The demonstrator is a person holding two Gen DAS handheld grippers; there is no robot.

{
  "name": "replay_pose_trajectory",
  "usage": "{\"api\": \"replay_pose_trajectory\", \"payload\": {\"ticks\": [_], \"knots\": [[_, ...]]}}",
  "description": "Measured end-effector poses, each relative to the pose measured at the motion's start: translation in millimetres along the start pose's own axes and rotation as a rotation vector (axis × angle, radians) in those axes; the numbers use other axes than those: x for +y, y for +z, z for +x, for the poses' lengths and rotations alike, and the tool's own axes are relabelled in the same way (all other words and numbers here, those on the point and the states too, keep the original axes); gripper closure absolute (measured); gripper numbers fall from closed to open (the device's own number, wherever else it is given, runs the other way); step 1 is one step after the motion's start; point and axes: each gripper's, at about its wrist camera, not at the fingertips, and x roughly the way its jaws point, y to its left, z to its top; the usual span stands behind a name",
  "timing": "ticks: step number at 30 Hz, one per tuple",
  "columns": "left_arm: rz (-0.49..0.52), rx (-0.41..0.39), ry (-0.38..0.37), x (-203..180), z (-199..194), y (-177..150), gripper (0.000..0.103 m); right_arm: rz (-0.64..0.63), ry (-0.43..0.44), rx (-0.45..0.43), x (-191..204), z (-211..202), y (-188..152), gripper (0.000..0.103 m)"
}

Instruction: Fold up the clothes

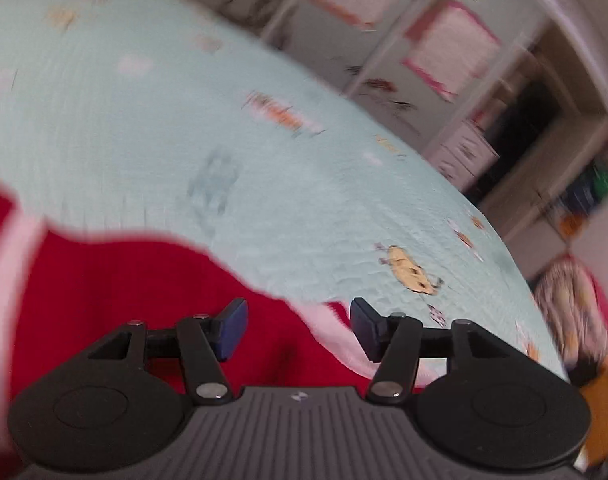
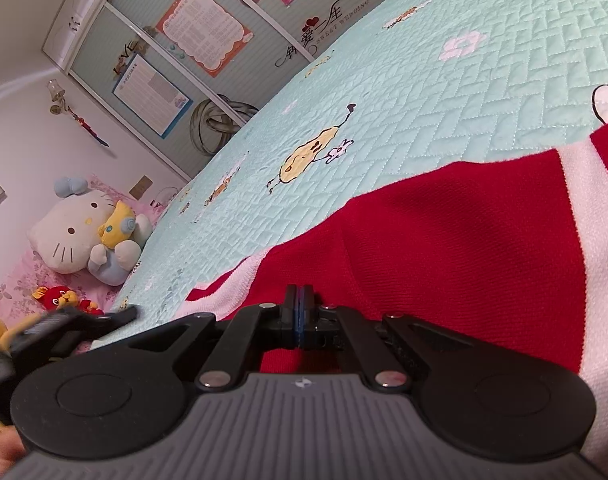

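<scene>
Bed [image 2: 484, 80], mint quilt: your red garment [image 2: 464, 248] with white stripes lies spread across its near edge, no finished fold visible. Right claw [image 2: 299, 312] pressed closed at the red cloth; whether it pinches fabric is hidden. Left claw [image 1: 299, 330] gapes wide, empty, over a white-trimmed edge. Left view blurred; garment's outline cut off.

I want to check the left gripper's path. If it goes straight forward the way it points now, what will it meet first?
Most likely the red garment: the open left gripper has red cloth and its white trim directly between and ahead of its fingers. Beyond lies the light green bedspread. The picture is blurred, so depth is uncertain.
</scene>
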Motion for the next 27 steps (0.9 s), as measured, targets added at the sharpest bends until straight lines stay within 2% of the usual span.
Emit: {"api": "replay_pose_trajectory", "payload": {"ticks": [1, 3, 5, 6, 8, 10, 11, 12, 13, 14, 19, 21, 24, 27], "knots": [[-0.01, -0.033, -0.005, 10.9, 4.1, -4.0, 0.061, 0.011, 0.006, -0.004, -1.8, -0.4, 0.3, 0.103], [-0.054, -0.104, -0.051, 37.2, 2.5, -10.2, 0.082, 0.032, 0.019, -0.011, -5.3, -1.3, 0.8, 0.103], [-0.197, -0.131, -0.091, 64.0, -2.8, -1.5, 0.088, 0.053, 0.032, -0.018, -8.8, -2.1, 1.4, 0.103], [-0.225, -0.162, -0.075, 72.2, -9.4, 3.5, 0.094, 0.064, 0.038, -0.022, -10.6, -2.6, 1.7, 0.103], [-0.251, -0.238, -0.079, 81.1, -30.1, 16.1, 0.087, 0.06, 0.036, -0.024, -10.2, -2.5, 1.5, 0.103], [-0.244, -0.296, -0.088, 86.5, -49.2, 30.7, 0.071, 0.047, 0.028, -0.022, -8.3, -1.9, 1.4, 0.103], [-0.197, -0.304, -0.085, 86.1, -55.2, 39.4, 0.066, 0.045, 0.026, -0.021, -8.1, -1.7, 1.4, 0.103], [-0.15, -0.312, -0.082, 85.6, -61.2, 48.1, 0.056, 0.046, 0.028, -0.022, -8.4, -1.9, 1.5, 0.103], [-0.096, -0.287, -0.072, 86.6, -59.9, 55.5, 0.046, 0.046, 0.028, -0.022, -8.5, -1.9, 1.5, 0.103], [-0.037, -0.238, -0.057, 88.6, -53.2, 62.0, 0.044, 0.045, 0.027, -0.022, -8.3, -1.9, 1.6, 0.103], [0.208, -0.037, -0.044, 99.0, -19.3, 78.7, 0.043, 0.033, 0.019, -0.019, -6.2, -1.3, 1.3, 0.103], [0.315, -0.008, -0.03, 97.0, -9.9, 78.7, 0.043, 0.032, 0.018, -0.019, -5.0, -1.2, 1.5, 0.103], [0.412, 0.035, -0.048, 95.2, 3.7, 78.4, 0.042, 0.03, 0.018, -0.018, -4.1, -1.1, 1.9, 0.103], [0.488, 0.084, -0.094, 91.8, 13.2, 78.0, 0.042, 0.02, 0.018, -0.017, -2.9, -0.6, 1.7, 0.103]]}}
